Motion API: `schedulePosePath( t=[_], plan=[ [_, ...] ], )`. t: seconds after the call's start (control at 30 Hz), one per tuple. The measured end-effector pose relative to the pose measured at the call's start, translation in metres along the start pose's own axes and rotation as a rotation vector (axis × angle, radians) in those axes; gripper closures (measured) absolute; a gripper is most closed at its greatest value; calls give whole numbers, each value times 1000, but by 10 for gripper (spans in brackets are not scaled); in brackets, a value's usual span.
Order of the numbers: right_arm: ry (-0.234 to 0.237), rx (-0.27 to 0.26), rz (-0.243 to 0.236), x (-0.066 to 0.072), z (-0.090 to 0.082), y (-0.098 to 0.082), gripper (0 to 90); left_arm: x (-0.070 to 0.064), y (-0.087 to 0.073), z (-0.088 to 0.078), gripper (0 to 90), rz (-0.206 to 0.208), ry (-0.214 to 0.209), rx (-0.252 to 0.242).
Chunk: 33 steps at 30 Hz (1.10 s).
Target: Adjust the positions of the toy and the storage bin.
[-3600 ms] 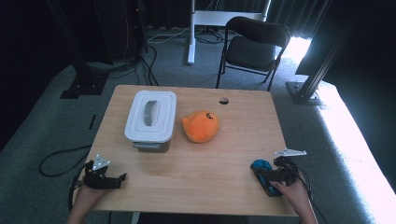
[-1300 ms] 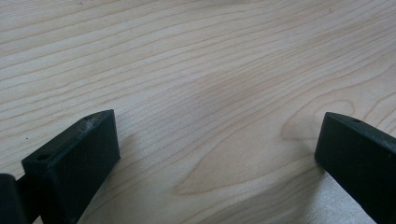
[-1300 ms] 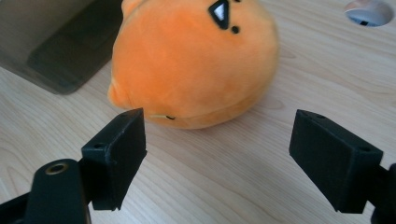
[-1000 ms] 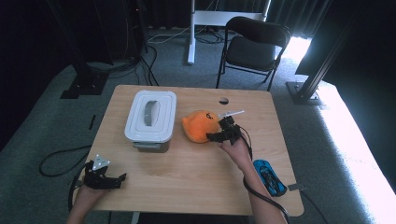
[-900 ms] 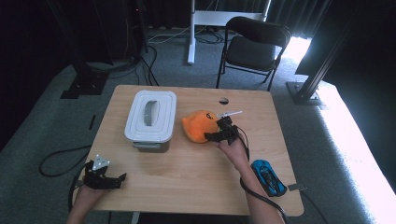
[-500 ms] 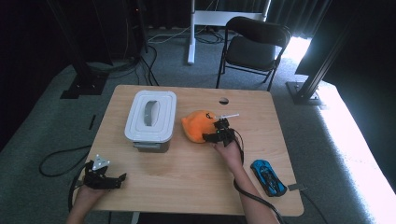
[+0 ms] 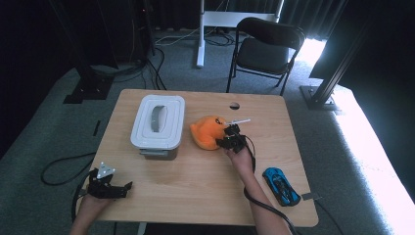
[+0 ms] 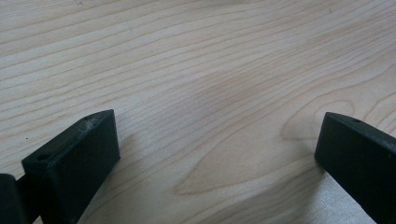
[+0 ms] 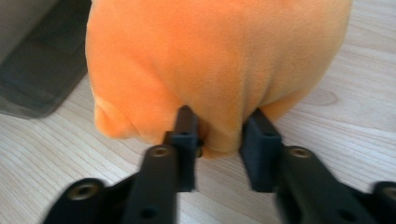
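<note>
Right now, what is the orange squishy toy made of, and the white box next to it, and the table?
The orange plush toy looks like soft, fuzzy fabric: it dents where the right claw pinches it. The lidded white box seems to be smooth, matt plastic, with moulded ridges and a greyer base. The table looks like pale wood with grain lines, though it may be laminate.

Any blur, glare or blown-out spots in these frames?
High view: right edge blown out by daylight on the floor, back of the room near black, table evenly lit. Right gripper view: plush reasonably sharp, right claw pinching it, its near arms soft, box blurred. Left gripper view: wood grain crisp, soft shadows beside the open left claw.
</note>
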State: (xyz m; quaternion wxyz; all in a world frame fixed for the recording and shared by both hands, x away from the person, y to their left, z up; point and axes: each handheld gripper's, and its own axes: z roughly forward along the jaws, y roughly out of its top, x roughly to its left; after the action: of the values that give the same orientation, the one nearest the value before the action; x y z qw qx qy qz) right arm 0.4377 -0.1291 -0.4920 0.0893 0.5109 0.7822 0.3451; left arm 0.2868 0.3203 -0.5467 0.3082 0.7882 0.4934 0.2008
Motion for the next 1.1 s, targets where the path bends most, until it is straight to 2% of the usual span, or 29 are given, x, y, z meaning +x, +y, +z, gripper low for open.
schedulePosePath(
  t=[0.07,0.13,0.3,0.4,0.57,0.73,0.83,0.93,1.1],
  plan=[
    [0,-3,-5,1,-2,-1,794,0,0,0,2,0,0,0],
    [3,6,-11,1,-4,-1,820,0,0,0,2,0,0,0],
    [4,11,-52,-1,-16,-5,829,0,0,0,2,0,0,0],
    [12,20,-64,-7,-25,-9,828,0,0,0,2,0,0,0],
    [1,19,-53,-29,-42,-17,829,0,0,0,2,0,0,0],
    [-18,12,-25,-58,-63,-22,833,0,0,0,2,0,0,0],
    [-7,21,-15,-73,-73,-23,832,0,0,0,2,-1,0,0],
    [-18,30,-11,-85,-82,-25,831,0,0,0,2,0,0,0],
    [-31,37,22,-104,-90,-27,819,0,0,0,2,0,0,0]
  ],
)
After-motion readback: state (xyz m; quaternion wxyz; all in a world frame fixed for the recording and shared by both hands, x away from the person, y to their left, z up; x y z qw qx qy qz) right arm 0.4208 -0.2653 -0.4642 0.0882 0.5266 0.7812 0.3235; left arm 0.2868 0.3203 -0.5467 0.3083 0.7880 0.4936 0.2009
